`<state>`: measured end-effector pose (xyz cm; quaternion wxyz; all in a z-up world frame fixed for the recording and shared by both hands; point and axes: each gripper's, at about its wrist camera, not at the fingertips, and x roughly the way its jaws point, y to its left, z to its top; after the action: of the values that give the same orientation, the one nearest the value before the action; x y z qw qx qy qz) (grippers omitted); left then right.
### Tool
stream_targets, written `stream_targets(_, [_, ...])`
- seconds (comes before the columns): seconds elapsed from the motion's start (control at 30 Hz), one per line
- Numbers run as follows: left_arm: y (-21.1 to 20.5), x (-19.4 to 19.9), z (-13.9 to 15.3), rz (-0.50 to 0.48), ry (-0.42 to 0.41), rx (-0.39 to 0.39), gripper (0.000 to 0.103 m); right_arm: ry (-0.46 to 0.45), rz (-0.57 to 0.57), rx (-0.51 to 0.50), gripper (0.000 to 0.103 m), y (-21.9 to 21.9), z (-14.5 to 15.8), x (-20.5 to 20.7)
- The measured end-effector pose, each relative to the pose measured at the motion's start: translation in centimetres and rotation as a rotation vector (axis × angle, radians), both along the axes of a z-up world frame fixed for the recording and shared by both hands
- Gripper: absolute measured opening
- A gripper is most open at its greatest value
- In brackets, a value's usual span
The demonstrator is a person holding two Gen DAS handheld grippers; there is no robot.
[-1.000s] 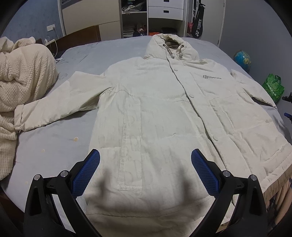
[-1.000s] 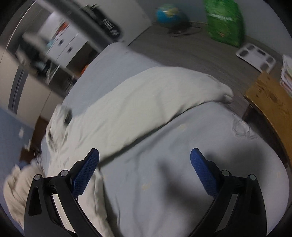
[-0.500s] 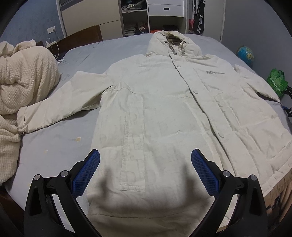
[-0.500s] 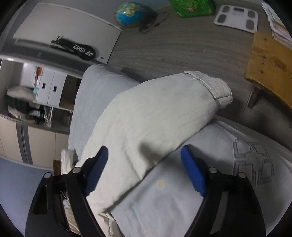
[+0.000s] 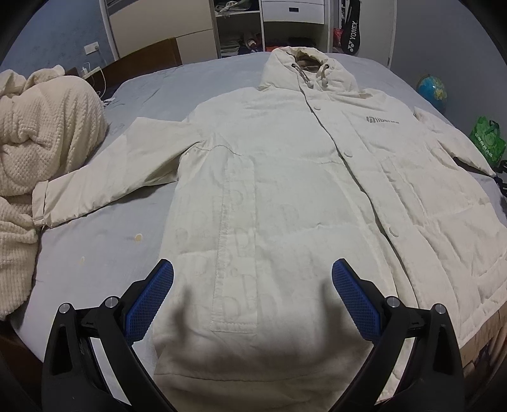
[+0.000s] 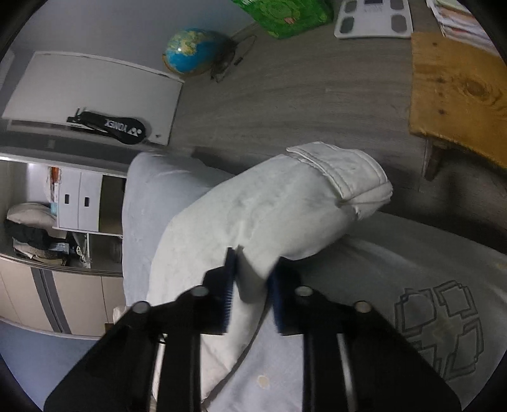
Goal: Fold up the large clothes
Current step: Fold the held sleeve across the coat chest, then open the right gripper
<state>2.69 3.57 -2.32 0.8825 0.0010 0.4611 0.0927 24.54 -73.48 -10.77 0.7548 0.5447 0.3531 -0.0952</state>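
Note:
A large cream hooded coat [image 5: 285,190] lies flat, front up, on the grey bed sheet [image 5: 95,247], with both sleeves spread out. My left gripper [image 5: 252,275] hovers open over the coat's hem, and nothing sits between its blue pads. In the right wrist view, the coat's sleeve [image 6: 269,215] hangs over the bed edge with its cuff [image 6: 355,174] out past the mattress. My right gripper [image 6: 253,263] is closing on that sleeve, and a fold of the cloth is pinched between its pads.
A cream knitted blanket [image 5: 41,142] is heaped at the left of the bed. Beyond the right side, on the floor, are a globe [image 6: 190,52], a green bag [image 5: 486,139], a bathroom scale [image 6: 374,19] and a wooden stool [image 6: 459,95]. Shelves and a racket bag [image 5: 350,35] stand behind the bed.
My right gripper rolled, came down onto the sleeve near the bed edge, and went from wide open to pinching it. The left gripper's view has barely changed.

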Motion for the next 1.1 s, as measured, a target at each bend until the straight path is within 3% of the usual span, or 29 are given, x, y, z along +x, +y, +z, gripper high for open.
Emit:
stream_targets(0.17, [0.3, -0.1, 0.1, 0.006, -0.015, -0.011, 0.096, -0.135, 0.011, -0.028, 0.005, 1.6, 4.1, 0.1])
stream_targets(0.33, [0.4, -0.4, 0.4, 0.01, -0.036, -0.018, 0.096, -0.262, 0.114, -0.059, 0.004, 5.5, 10.1, 1.7])
stream_targets(0.53, [0.7, -0.9, 1.0, 0.022, -0.075, -0.038, 0.097, -0.388, 0.303, -0.107, 0.003, 14.3, 17.0, 3.3])
stream_targets(0.63, [1.0, -1.1, 1.3, 0.029, -0.097, -0.052, 0.096, -0.416, 0.399, -0.112, 0.002, 19.2, 19.1, 3.8])
stream_targets(0.9, [1.1, -1.4, 1.7, 0.035, -0.13, -0.061, 0.096, -0.435, 0.68, -0.161, 0.002, 34.1, 20.6, 2.9])
stream_targets(1.1, [1.6, -1.8, 1.9, 0.044, -0.157, -0.086, 0.096, -0.39, 0.889, -0.209, 0.002, 45.3, 18.0, 1.2])
